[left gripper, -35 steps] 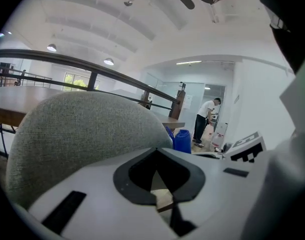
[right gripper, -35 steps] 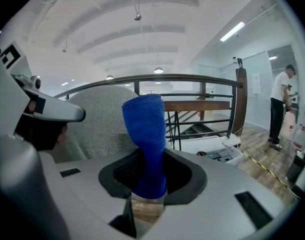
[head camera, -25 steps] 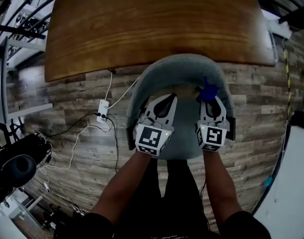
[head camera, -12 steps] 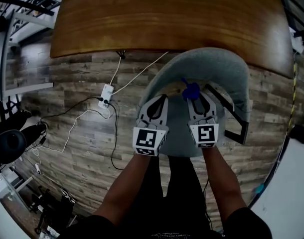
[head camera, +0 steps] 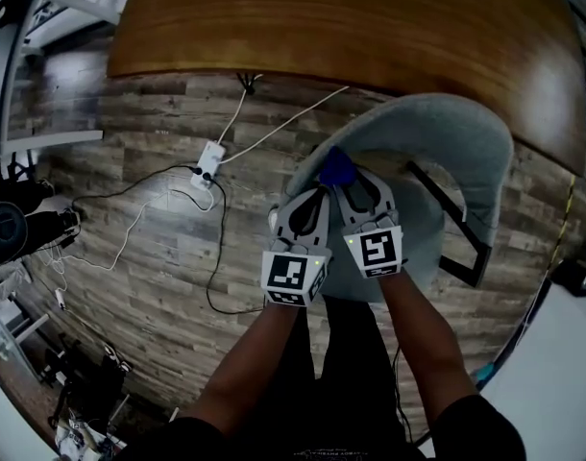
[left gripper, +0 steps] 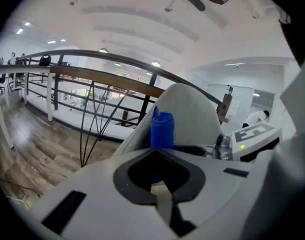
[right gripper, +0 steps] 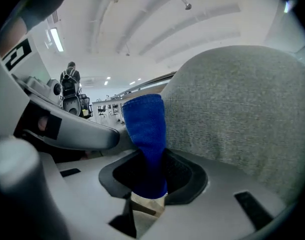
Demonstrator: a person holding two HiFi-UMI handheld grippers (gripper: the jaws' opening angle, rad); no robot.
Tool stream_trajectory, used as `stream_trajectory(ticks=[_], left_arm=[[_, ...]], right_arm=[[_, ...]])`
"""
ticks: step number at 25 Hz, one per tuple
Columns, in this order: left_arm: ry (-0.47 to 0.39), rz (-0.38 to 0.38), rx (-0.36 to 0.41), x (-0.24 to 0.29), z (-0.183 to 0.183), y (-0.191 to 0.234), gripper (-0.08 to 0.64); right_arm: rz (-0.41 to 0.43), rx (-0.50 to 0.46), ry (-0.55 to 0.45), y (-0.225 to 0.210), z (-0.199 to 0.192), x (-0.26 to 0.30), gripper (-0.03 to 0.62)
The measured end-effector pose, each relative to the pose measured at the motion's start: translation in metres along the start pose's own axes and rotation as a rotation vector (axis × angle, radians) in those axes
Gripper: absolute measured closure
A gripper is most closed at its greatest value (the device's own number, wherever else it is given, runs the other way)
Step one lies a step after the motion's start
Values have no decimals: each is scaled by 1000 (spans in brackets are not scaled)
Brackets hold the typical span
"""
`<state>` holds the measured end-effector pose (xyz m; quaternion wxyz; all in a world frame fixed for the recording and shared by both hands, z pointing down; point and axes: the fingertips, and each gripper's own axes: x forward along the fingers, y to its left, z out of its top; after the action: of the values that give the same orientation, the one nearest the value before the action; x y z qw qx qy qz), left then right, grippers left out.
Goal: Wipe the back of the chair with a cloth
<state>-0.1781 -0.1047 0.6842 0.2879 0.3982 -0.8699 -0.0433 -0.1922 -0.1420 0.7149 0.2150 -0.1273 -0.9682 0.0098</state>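
Now the right gripper [head camera: 349, 182] clamps the blue cloth [head camera: 336, 166], upright against the left end of the chair back [head camera: 447, 123]; the left gripper [head camera: 315, 200], closed on nothing, sits just beside.

A wooden table [head camera: 341, 17] is seen over a plank floor [head camera: 149, 219]. 1 white power strip [head camera: 211, 156] is laid there, joined by a white cable [head camera: 283, 123], with black cables [head camera: 221, 243] trailed beside it.

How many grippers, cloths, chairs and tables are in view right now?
Grippers: 2, the left gripper and the right gripper
Cloths: 1, the blue cloth
Chairs: 1, the grey chair
Tables: 1, the wooden table
Total: 5
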Motion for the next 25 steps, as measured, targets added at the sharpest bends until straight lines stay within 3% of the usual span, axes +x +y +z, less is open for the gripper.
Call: stream_trajectory(ticks=[10, 25], left_arm=[[-4, -24, 4, 11, 4, -2, 554], [28, -99, 92, 45, 9, -30, 554]], right_arm=[[-34, -1, -1, -14, -3, 15, 482], [-200, 60, -1, -74, -19, 1, 482]])
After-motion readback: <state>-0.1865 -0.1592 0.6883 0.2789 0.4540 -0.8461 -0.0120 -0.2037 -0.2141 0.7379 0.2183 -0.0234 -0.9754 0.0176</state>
